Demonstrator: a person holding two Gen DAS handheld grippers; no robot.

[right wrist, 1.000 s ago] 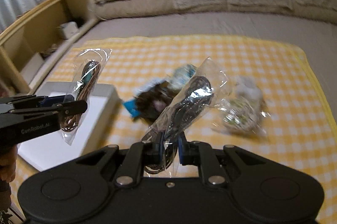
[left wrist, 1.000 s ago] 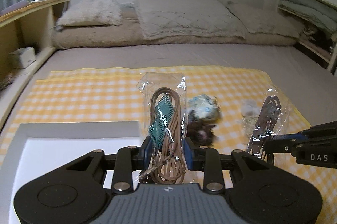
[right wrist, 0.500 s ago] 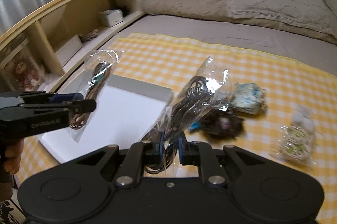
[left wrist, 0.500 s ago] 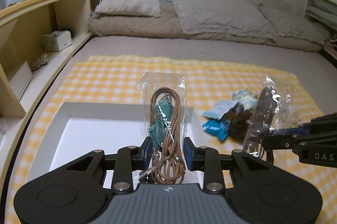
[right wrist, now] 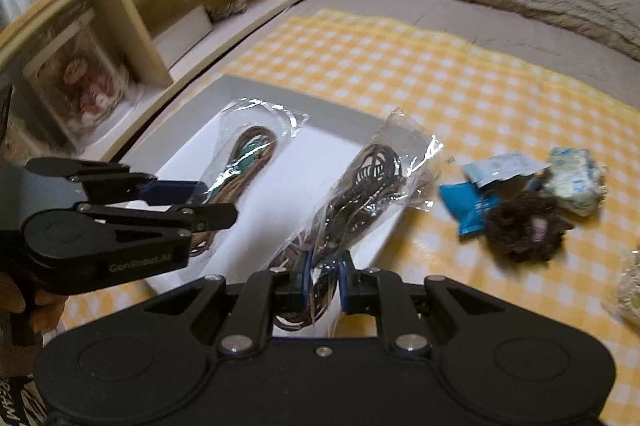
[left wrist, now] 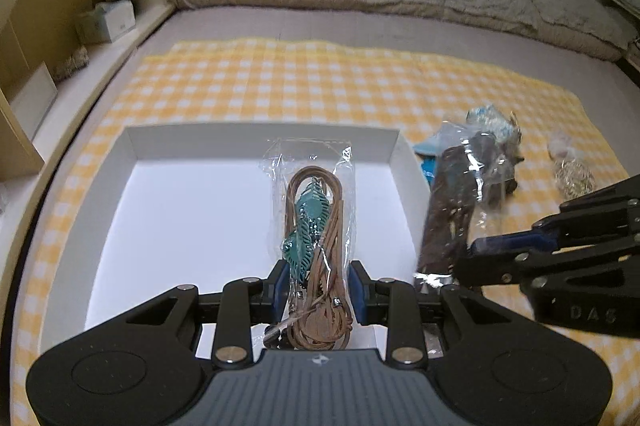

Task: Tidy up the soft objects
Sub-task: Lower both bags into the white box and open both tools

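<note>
Nothing lies in the white box (left wrist: 192,226) yet. The left claw (left wrist: 318,286) is clamped on a bagged tan cord with teal leaves (left wrist: 316,234), held above the box floor. The right claw (right wrist: 322,280) is pinched tight on a bagged dark cord (right wrist: 360,193) at the box's right wall. A dark scrunchie (right wrist: 520,230), blue packets (right wrist: 468,205) and other bagged pieces await on the checked cloth (left wrist: 320,81). The box interior is open; the two claws sit close together.

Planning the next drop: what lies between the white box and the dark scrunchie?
In the right wrist view, a blue packet lies on the checked cloth between white box and scrunchie.
</note>
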